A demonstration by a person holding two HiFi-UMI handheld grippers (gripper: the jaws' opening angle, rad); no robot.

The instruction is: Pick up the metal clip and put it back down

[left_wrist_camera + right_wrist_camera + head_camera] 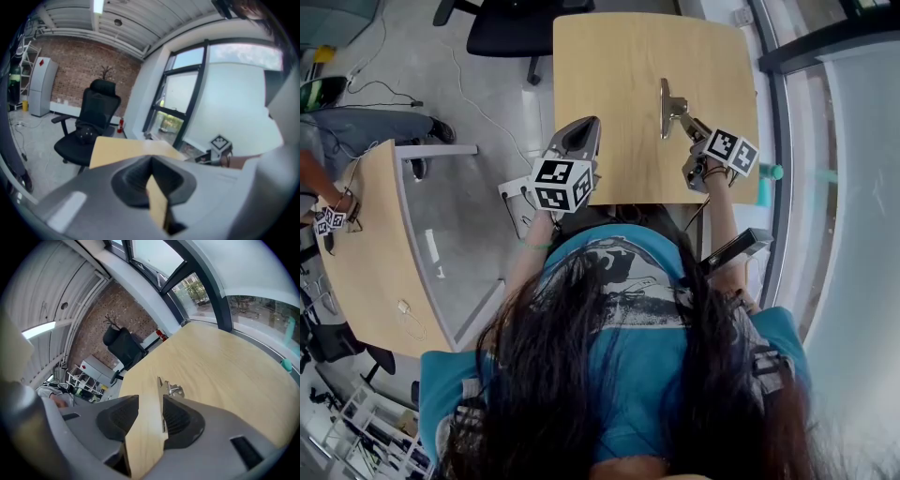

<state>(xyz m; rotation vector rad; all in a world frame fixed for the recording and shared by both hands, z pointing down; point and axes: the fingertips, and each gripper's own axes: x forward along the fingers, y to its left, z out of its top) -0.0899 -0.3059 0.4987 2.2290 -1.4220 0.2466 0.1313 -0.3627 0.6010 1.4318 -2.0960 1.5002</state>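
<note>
Viewpoint: looking steeply down past long dark hair and a blue shirt onto a light wooden table (609, 66).
Metal clip (669, 105): lying flat on the table, right of centre, its long side running away from the person; free of both grippers.
Right gripper (690, 127): tilted down toward the table, tips just beside the clip's near end; jaws spread wide, only bare tabletop between them, gripping nothing.
Right arm (719, 216): stretched forward along the table's right side.
Left gripper (586, 127): over the table's near left edge, well apart from the clip; jaws closed together at the tips, empty.
Left arm (528, 258): reaching forward beside the table's left edge.
Background: black office chair (89, 129) beyond the table's far end.
</note>
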